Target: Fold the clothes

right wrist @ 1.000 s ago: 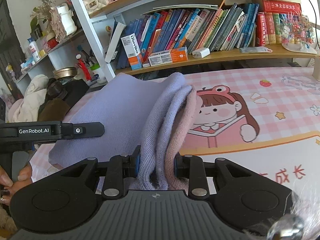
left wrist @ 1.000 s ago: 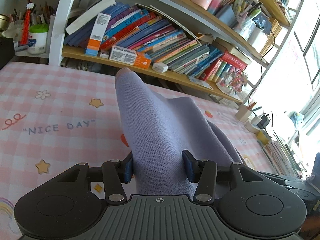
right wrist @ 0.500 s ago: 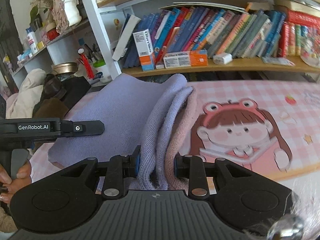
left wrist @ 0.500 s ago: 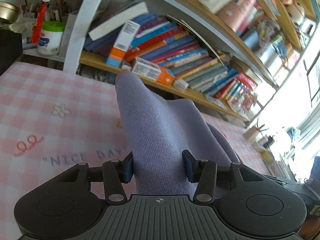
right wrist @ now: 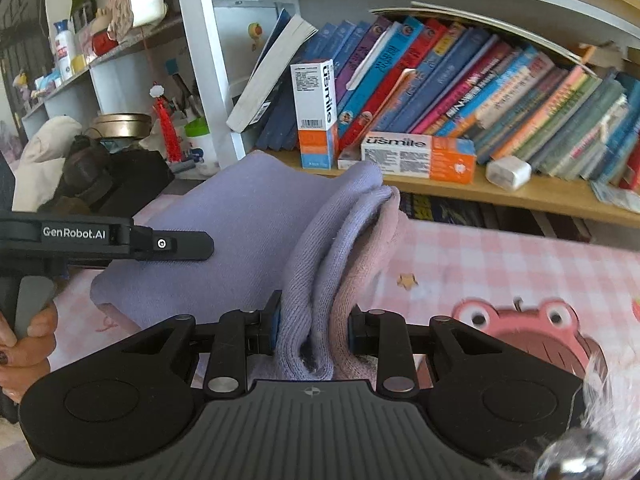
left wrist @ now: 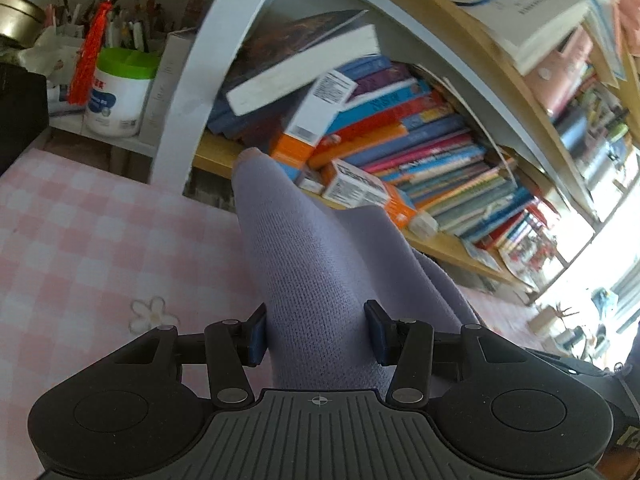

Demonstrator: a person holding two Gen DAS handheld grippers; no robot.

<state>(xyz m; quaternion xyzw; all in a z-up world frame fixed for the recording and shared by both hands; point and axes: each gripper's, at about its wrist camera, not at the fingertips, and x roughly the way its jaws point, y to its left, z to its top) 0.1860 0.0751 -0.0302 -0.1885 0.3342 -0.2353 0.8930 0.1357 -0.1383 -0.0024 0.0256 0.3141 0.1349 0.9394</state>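
While the left gripper (left wrist: 316, 334) and right gripper (right wrist: 311, 328) each clenched a bunched edge, the lilac knit garment (right wrist: 256, 216) hung raised before the bookshelf (right wrist: 500, 188). It looked soft, light and floppy, likely best gripped at its edges.

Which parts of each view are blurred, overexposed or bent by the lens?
Left wrist view: books smeared by motion blur, window at right blown out white, shelf post bowed by the fisheye. Right wrist view: sharper overall, though the books at far right soften and the shelf board curves.
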